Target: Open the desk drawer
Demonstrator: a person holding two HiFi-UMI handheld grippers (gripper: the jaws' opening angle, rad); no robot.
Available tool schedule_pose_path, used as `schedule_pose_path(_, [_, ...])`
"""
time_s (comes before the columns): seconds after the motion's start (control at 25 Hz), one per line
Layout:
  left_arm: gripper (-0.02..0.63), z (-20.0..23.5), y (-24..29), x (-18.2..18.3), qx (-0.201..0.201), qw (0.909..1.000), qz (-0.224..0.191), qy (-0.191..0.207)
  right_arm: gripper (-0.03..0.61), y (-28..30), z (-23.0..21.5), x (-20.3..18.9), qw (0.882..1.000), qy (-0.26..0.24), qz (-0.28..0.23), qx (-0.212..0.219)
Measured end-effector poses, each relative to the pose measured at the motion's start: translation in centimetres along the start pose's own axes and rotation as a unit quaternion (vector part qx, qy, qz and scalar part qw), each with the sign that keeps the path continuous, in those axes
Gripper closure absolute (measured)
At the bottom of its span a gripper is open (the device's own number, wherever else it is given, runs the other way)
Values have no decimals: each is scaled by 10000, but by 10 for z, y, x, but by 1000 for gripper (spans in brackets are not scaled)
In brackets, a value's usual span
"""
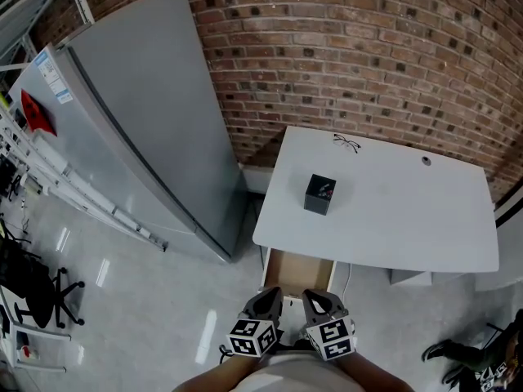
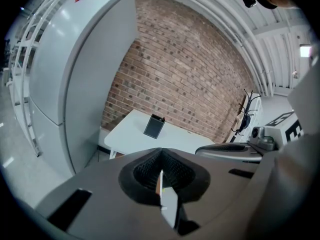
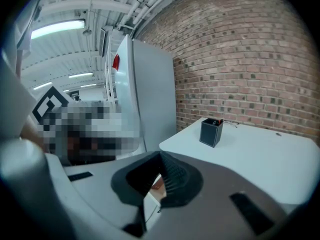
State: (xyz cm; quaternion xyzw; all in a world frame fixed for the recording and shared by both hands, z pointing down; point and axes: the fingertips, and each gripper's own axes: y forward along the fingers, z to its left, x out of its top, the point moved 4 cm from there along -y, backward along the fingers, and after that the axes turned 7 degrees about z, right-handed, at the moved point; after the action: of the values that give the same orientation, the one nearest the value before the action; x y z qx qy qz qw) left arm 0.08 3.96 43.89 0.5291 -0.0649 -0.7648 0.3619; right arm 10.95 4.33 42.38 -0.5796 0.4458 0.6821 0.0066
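Note:
A white desk (image 1: 409,219) stands against the brick wall. From under its near left edge shows a brown wooden drawer unit (image 1: 298,269); whether its drawer is open I cannot tell. My left gripper (image 1: 265,302) and right gripper (image 1: 321,302) hang side by side just short of that unit, both pointing at it, both shut with nothing between the jaws. The left gripper view has its closed jaws (image 2: 161,176) low in frame with the desk (image 2: 130,134) far ahead. In the right gripper view the shut jaws (image 3: 159,181) sit below the desk top (image 3: 260,149).
A black pen box (image 1: 319,193) and a pair of glasses (image 1: 346,144) lie on the desk. A tall grey refrigerator (image 1: 147,121) stands to the desk's left. A black chair (image 1: 33,292) is at the far left, a shoe (image 1: 458,354) at lower right.

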Motion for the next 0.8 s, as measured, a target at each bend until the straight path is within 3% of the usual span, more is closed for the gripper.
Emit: schedule_pose_path(0.8, [607, -2, 6, -3, 37, 10000, -5, -63, 563, 3, -6, -4, 9998, -86, 159, 85])
